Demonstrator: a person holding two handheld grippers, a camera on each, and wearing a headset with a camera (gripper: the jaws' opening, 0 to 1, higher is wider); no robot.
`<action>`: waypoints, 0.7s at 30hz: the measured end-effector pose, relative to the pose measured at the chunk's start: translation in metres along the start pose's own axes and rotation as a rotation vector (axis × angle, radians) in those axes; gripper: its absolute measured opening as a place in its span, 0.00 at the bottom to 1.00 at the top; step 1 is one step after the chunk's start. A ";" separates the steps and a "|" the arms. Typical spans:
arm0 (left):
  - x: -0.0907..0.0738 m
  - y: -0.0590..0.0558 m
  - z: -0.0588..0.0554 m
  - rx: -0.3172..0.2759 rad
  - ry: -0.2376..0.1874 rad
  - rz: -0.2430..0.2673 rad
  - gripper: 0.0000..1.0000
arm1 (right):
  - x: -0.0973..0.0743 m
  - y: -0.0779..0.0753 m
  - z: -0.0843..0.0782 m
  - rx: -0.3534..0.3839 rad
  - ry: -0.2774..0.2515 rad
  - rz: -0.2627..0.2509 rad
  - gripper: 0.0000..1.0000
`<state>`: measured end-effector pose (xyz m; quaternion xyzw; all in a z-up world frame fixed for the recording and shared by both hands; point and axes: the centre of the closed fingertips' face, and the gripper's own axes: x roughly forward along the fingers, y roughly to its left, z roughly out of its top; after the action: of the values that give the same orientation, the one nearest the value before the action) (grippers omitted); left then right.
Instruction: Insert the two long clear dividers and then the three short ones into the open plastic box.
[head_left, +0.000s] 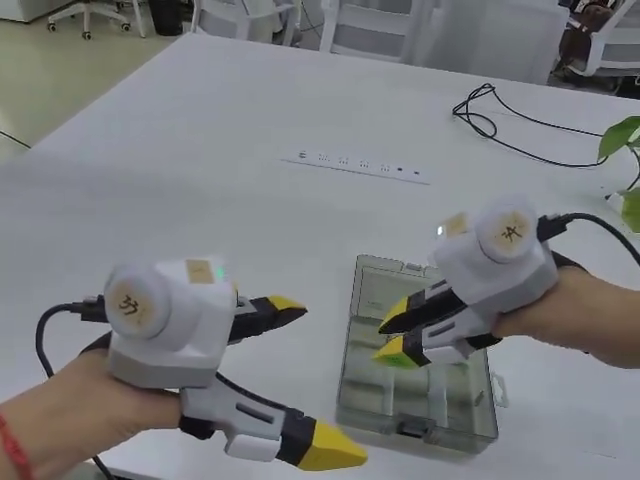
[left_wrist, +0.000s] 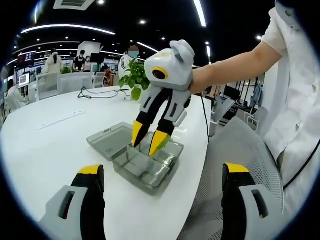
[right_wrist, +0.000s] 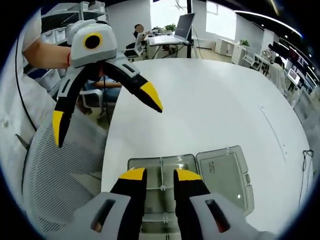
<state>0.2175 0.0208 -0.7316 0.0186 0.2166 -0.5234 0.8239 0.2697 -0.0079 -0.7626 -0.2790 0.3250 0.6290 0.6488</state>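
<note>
Sitting open near the front edge of the table (head_left: 200, 150), the box (head_left: 420, 425) has its lid (right_wrist: 222, 175) folded flat behind it, which leaves the whole tray free from above; that suits dropping parts straight down into the wall slots. Thin clear lines cross the tray in the right gripper view, so at least some dividers seem seated already; how many I cannot count, since clear plastic on clear plastic reads poorly. One divider (right_wrist: 161, 167) runs straight ahead between the right gripper's (head_left: 386, 338) jaws; those jaws stand a narrow gap apart, tips dipped into the tray and straddling that strip, not closed on it as far as I can see; my guess is that they are set there to press or true it into its slots. Off to the side, the left gripper (head_left: 312, 378) hangs above bare table just beside the box, jaws spread wide and holding nothing; likely it waits clear of the tray, out of the working tool's way yet near enough to steady the box. Further back lie a power strip (head_left: 365, 167) and a black cable (head_left: 500, 120), well apart from the work.
</note>
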 end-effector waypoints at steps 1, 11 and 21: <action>0.000 0.000 0.000 0.004 0.003 0.000 1.00 | -0.003 0.000 0.000 0.002 -0.005 -0.001 0.25; -0.003 0.000 -0.001 0.001 0.013 0.007 1.00 | -0.034 0.004 -0.014 0.031 -0.039 -0.027 0.33; -0.006 0.000 -0.002 -0.003 0.018 0.015 1.00 | -0.065 0.004 -0.049 0.058 -0.012 -0.056 0.41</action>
<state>0.2152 0.0261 -0.7311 0.0237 0.2247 -0.5165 0.8259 0.2627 -0.0868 -0.7436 -0.2654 0.3311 0.6025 0.6760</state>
